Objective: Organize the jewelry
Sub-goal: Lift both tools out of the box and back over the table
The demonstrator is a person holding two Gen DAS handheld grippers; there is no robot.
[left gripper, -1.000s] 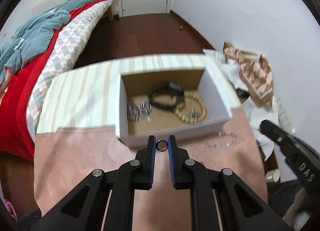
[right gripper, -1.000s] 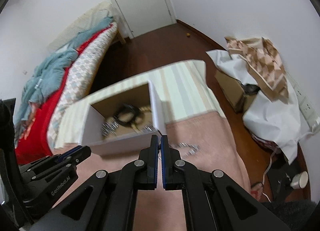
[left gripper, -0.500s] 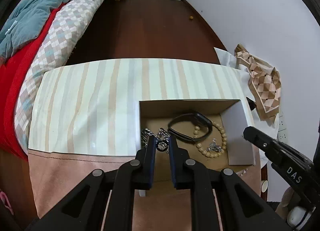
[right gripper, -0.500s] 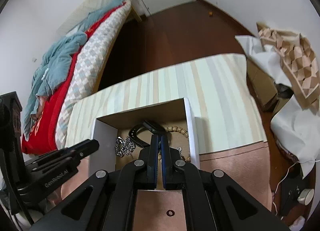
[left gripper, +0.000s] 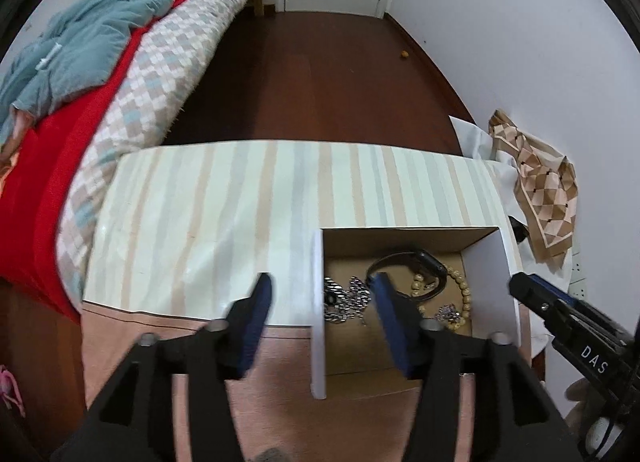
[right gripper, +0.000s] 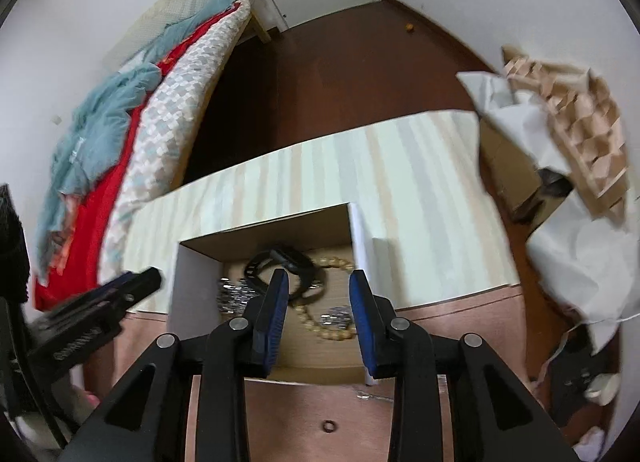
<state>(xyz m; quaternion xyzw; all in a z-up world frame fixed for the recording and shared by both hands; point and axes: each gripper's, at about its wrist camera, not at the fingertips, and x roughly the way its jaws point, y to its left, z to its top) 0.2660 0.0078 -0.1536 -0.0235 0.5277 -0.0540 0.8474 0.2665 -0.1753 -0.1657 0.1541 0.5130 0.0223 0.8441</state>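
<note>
both the left tool [left gripper: 320, 294] and right tool [right gripper: 318, 290] gape empty over the box [right gripper: 362, 238] holding a beaded bracelet [right gripper: 328, 326].

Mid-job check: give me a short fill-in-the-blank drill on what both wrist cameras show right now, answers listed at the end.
1. The black watch band lies inside the white ____.
2. Both the left gripper and the right gripper have their jaws ____.
3. The small ring lies on the pink tabletop, ____ the box.
4. The wooden bead bracelet lies beside the ____ chain.

Missing words: box; open; outside; silver
</note>
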